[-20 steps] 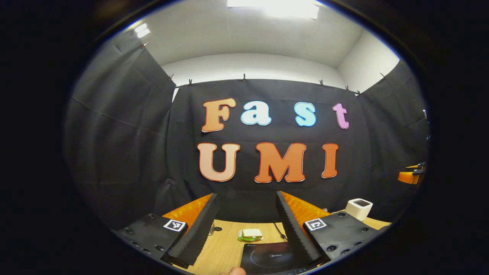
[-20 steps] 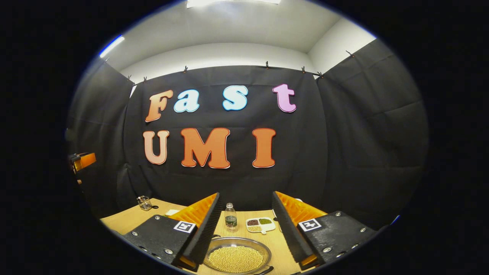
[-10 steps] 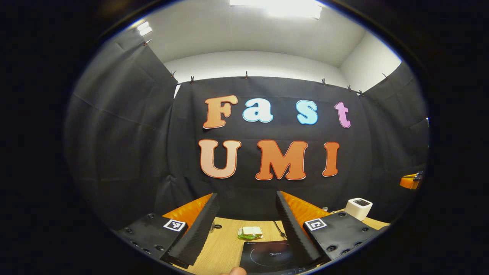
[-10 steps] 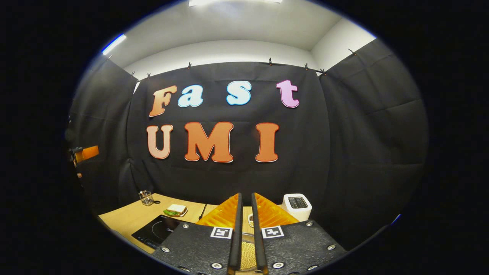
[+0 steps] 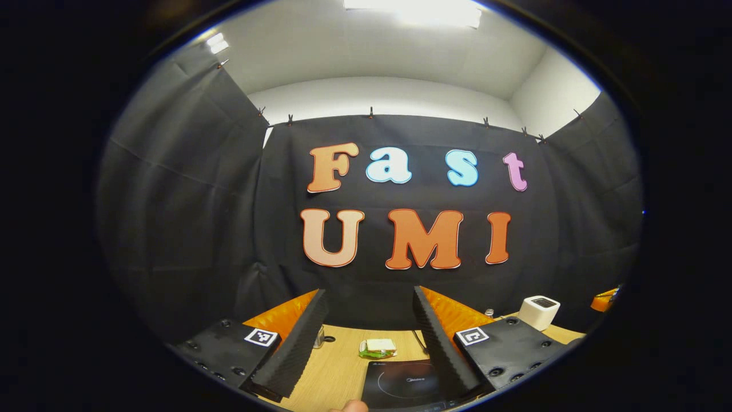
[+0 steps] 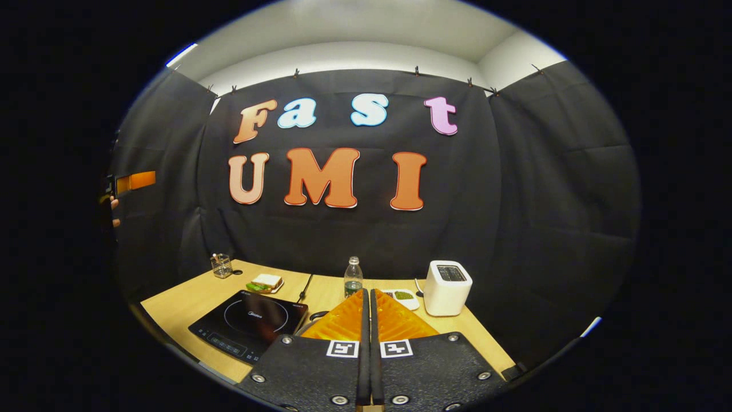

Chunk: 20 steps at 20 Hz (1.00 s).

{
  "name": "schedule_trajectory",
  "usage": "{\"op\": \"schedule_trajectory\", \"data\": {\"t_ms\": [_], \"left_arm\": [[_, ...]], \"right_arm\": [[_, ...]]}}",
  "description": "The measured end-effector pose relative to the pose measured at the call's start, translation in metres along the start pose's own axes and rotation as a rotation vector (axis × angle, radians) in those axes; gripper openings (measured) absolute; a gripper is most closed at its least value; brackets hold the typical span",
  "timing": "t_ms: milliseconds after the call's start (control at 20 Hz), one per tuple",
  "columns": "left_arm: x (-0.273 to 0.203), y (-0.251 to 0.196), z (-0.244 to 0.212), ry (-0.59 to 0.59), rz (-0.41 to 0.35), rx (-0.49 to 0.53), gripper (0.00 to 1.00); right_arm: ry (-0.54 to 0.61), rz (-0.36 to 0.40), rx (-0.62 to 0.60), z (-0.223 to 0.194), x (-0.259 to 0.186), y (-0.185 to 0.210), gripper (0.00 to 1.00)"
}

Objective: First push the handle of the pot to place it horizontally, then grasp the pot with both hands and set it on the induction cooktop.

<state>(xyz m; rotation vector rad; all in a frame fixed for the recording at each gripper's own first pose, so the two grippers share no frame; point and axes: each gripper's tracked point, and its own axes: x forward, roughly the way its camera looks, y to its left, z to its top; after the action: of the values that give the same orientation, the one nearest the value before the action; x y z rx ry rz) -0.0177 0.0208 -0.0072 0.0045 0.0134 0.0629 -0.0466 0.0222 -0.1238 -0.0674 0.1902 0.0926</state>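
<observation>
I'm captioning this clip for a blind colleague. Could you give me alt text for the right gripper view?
The right tool, fingers closed together, points over a wooden table. A black induction cooktop lies to its left, with a sandwich and a glass jar behind it. A water bottle and a white toaster stand farther back.

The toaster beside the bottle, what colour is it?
White toaster with a dark top slot, clearest in the right gripper view.

Both views looked level across the worktop (image 6: 177,303) toward the booth's back wall, the left gripper view from low and close above the induction cooktop (image 5: 400,384), the right gripper view from higher and rightward, sharing cooktop, sandwich (image 5: 378,347) and toaster (image 6: 449,287).
</observation>
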Motion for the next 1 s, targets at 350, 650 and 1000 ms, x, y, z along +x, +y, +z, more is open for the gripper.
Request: {"op": "schedule_trajectory", "data": {"t_ms": [350, 650, 1000], "left_arm": [[0.002, 0.0, -0.009, 0.008, 0.001, 0.0, 0.99], [0.006, 0.001, -0.014, 0.013, 0.009, 0.011, 0.98], [0.007, 0.003, -0.019, 0.025, 0.011, 0.008, 0.98]], "right_arm": [[0.173, -0.038, -0.009, -0.087, -0.002, -0.014, 0.0], [0.33, -0.041, 0.007, -0.158, -0.007, -0.014, 0.0], [0.485, -0.015, 0.04, -0.225, -0.01, -0.004, 0.0]]}}
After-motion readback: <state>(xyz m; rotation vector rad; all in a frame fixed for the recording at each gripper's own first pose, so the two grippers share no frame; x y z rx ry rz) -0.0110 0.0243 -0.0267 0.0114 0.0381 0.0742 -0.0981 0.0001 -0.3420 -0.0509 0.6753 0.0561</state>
